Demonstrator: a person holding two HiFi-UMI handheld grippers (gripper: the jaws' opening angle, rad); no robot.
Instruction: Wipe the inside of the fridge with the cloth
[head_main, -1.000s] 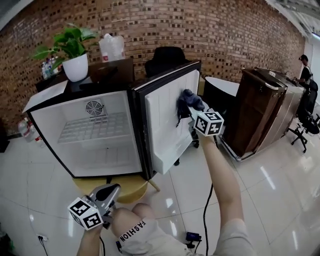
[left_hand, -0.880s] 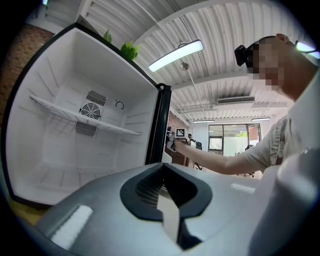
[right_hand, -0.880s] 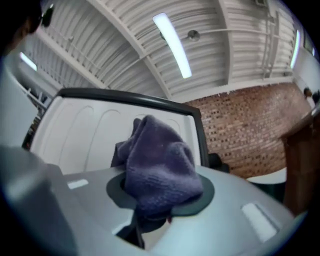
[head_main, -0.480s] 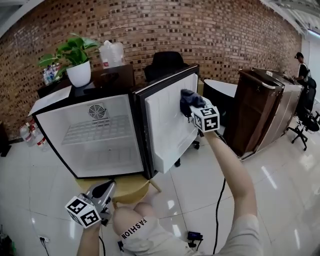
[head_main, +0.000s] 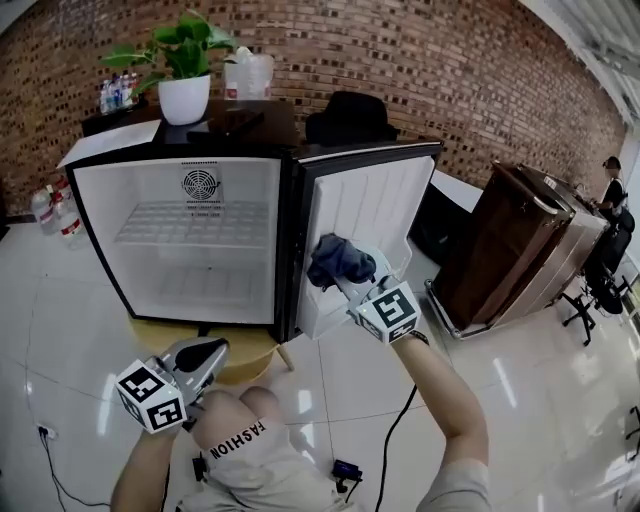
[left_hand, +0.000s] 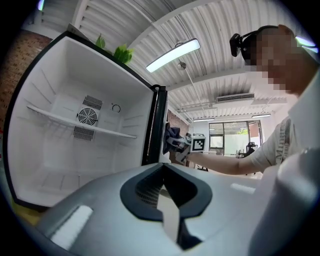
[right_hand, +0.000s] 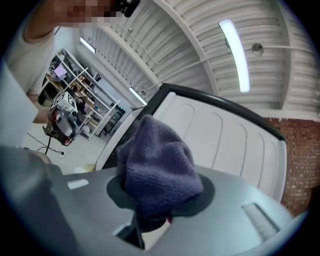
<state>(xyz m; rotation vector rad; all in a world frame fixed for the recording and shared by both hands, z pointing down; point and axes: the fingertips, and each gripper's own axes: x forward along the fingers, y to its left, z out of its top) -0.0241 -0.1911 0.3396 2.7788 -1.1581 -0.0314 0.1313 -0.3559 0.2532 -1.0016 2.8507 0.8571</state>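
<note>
- At the lower near corner of the open fridge door (head_main: 375, 205): dark cloth (head_main: 338, 258), pinched tight in our right gripper (head_main: 352, 284).
- Left gripper (head_main: 210, 354): closed, empty, well apart.
- Step, we judged: door wiping. Next, the fridge (head_main: 160, 290) cavity at left called for strokes.

Cloth (head_main: 340, 260) up front: dark blue, thick and fuzzy, a rough towelling pile bunched in the right gripper (head_main: 348, 285). That gripper's shell is smooth matt grey plastic, same as the left gripper (head_main: 215, 350). Fridge (head_main: 200, 265) interior is white plastic, smooth with a soft sheen. The door (head_main: 370, 215) liner is moulded white plastic too, ribbed, edged in glossy black. Shelf (head_main: 185, 222) looks like white-coated wire. Floor (head_main: 520, 400): pale tiles, highly polished, throwing back the lights. Far wall (head_main: 450, 70), rough matt brick. Cabinet (head_main: 495, 255) on the right, dark wood, glossy varnish. Pot (head_main: 184, 98) on top, smooth shiny white. Under the fridge, a round stand (head_main: 240, 350), pale matt wood.
</note>
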